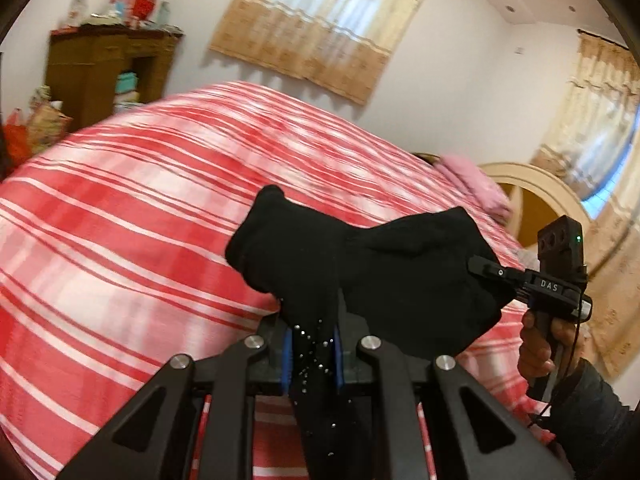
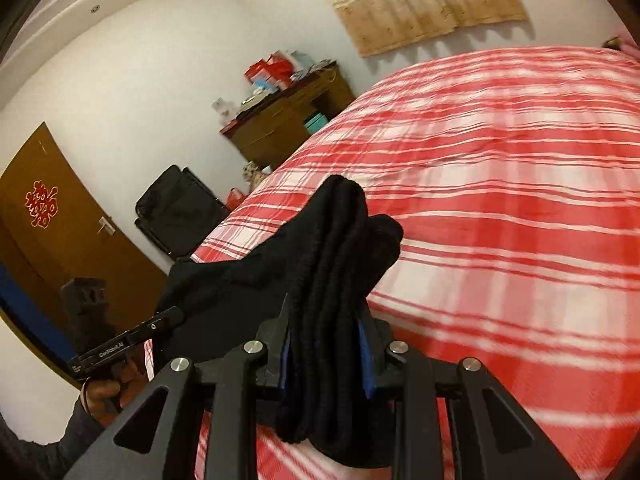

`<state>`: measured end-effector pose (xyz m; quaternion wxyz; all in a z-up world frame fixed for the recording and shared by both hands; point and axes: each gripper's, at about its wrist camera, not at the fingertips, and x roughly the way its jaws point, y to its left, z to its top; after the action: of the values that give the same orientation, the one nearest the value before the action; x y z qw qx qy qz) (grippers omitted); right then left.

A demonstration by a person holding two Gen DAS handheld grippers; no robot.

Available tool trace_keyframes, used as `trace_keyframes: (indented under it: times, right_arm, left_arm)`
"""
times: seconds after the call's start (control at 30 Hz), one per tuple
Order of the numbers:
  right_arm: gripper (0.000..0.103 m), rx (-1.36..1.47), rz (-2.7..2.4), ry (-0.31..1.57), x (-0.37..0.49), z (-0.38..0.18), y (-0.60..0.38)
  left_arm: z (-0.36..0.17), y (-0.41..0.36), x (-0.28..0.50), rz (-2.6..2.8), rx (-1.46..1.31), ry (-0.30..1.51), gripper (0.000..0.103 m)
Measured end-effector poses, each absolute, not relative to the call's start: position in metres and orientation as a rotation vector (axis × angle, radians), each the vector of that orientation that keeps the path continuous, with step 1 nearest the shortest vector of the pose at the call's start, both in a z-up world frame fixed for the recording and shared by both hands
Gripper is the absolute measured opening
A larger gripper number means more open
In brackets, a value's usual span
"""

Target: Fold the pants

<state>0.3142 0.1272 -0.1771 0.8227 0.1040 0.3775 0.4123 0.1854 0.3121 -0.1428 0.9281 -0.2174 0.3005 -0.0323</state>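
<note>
Red-striped bed [image 2: 500, 200]; wooden dresser [image 2: 280, 124] by wall; curtained window [image 1: 320, 20].

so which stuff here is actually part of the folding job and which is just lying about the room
In the job:
- black pants
- left gripper, shut on the pants
- right gripper, shut on the pants
- red striped bed below them

Just lying about:
- wooden cabinet with boxes on top
- black suitcase
- pink pillow
- curtains

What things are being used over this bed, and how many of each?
Handheld grippers: 2, left gripper and right gripper
Black pants: 1, clamped by both
Red striped bed: 1
Total: 4
</note>
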Motion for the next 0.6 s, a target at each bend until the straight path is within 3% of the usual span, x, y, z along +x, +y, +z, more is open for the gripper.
trace_keyframes:
  times: [0.23, 0.3, 0.37, 0.47, 0.6]
  right_arm:
    - [0.027, 0.228, 0.854, 0.854, 0.343, -0.203, 0.165]
    - [0.027, 0.233, 0.845, 0.871, 0.346, -0.209, 0.163]
    - [0.028, 0.231, 0.819, 0.891, 0.348, -0.217, 0.153]
    - [0.033, 0.24, 0.765, 0.932, 0.355, -0.231, 0.142]
    - [0.041, 0.267, 0.751, 0.954, 0.358, -0.239, 0.133]
  left_arm:
    - [-0.179, 0.336, 0.198, 0.023, -0.446, 0.671, 0.016]
    - [-0.185, 0.336, 0.201, 0.037, -0.446, 0.683, 0.025]
    - [-0.19, 0.336, 0.2, 0.057, -0.448, 0.694, 0.053]
    - [-0.189, 0.331, 0.202, 0.065, -0.417, 0.701, 0.062]
    - [-0.189, 0.327, 0.203, 0.078, -0.386, 0.718, 0.063]
